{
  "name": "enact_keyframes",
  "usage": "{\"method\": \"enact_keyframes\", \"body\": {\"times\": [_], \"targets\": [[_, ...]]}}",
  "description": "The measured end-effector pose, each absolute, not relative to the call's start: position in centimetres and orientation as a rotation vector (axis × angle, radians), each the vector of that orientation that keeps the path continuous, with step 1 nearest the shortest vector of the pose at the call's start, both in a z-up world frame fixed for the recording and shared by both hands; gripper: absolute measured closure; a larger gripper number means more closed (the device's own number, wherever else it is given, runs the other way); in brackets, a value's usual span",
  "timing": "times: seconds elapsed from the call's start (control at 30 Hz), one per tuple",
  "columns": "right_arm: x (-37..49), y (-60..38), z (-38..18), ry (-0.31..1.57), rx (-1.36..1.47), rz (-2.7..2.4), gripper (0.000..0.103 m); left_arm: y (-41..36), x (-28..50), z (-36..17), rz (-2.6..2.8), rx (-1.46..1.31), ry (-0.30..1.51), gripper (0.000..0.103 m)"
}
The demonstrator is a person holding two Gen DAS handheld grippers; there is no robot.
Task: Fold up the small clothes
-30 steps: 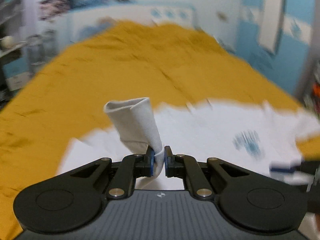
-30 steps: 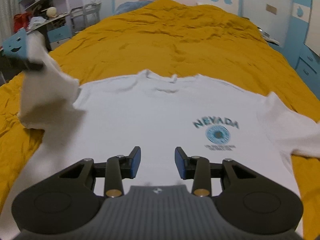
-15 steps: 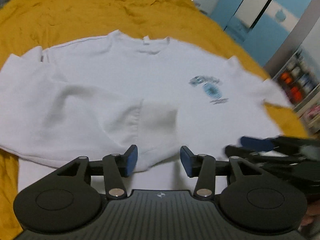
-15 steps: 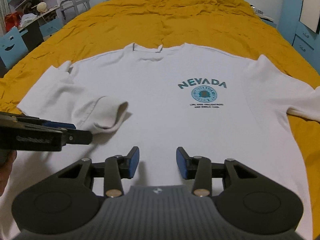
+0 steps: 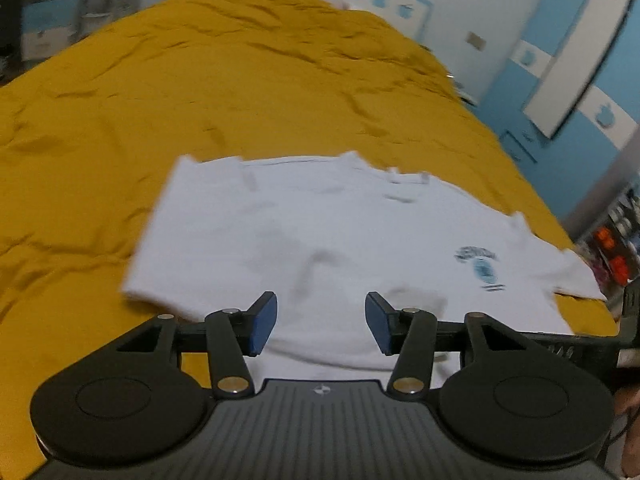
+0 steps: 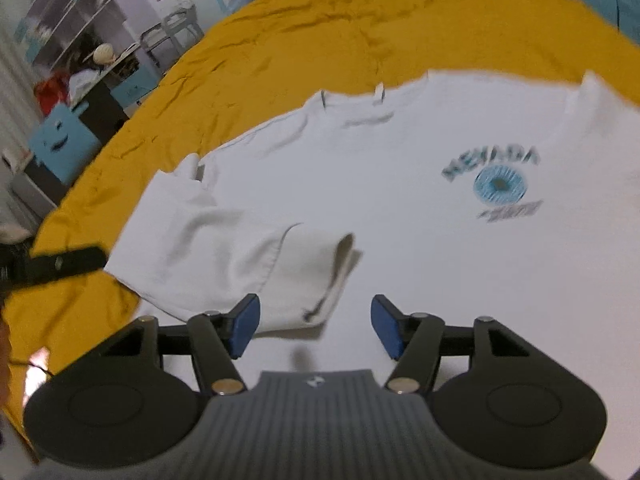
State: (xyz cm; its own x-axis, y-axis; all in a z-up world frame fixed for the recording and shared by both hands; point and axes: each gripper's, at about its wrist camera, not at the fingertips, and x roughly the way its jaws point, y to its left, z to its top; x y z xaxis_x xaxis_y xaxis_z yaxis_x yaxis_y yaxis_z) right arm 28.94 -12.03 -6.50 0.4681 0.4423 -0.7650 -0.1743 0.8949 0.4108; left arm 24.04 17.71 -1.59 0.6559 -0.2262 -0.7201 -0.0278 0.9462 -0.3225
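A white T-shirt (image 6: 420,240) with a blue "NEVADA" print (image 6: 496,180) lies face up on the yellow bedspread; it also shows in the left wrist view (image 5: 340,240). Its left sleeve (image 6: 248,256) is folded inward onto the body. My left gripper (image 5: 320,322) is open and empty, above the shirt's lower left part. My right gripper (image 6: 314,326) is open and empty, just in front of the folded sleeve's cuff. Part of the left gripper's black body (image 6: 60,266) shows at the left edge of the right wrist view.
The yellow bedspread (image 5: 200,92) stretches far beyond the shirt. Shelves, a chair and a blue box (image 6: 60,144) stand left of the bed. Blue and white cupboards (image 5: 568,80) stand on the right.
My left gripper let go of the sleeve, which now lies folded on the shirt, then drew back and turned left. My right gripper stayed open and swung left toward the folded sleeve.
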Motion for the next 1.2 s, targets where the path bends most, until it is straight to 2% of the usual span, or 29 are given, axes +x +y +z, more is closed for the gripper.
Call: {"method": "enact_keyframes", "body": {"times": [0.17,0.27,0.37,0.4,0.43,0.47,0.77,1.2], "targets": [[31.1,-11.2,-8.3,1.079,0.369,0.363,0.045,19.4,23.0,-4.2,-0.063,-0.348,0.895,0.044],[32.5,-10.7,-10.2,1.132,0.395,0.336,0.052,19.8,22.3,-5.8,-0.023,-0.361,0.924,0.044],[32.8,-9.7,-10.7,1.141,0.379,0.34,0.068,20.4,22.1,-7.4,0.009,-0.414,0.926,0.044],[32.9,-9.2,-10.5,1.137,0.363,0.353,0.085,20.5,22.3,-8.0,0.021,-0.436,0.921,0.044],[32.9,-8.7,-10.2,1.135,0.347,0.358,0.096,20.6,22.3,-8.3,0.025,-0.449,0.914,0.044],[33.0,-8.3,-9.9,1.13,0.328,0.361,0.102,20.8,22.3,-8.7,0.028,-0.459,0.905,0.044],[35.3,-6.4,-2.2,0.958,0.227,0.444,0.103,21.6,22.6,-9.6,0.032,-0.538,0.836,0.044],[40.4,-1.6,10.9,0.766,0.224,0.586,0.103,22.0,25.0,-10.7,0.012,-0.635,0.783,0.043]]}}
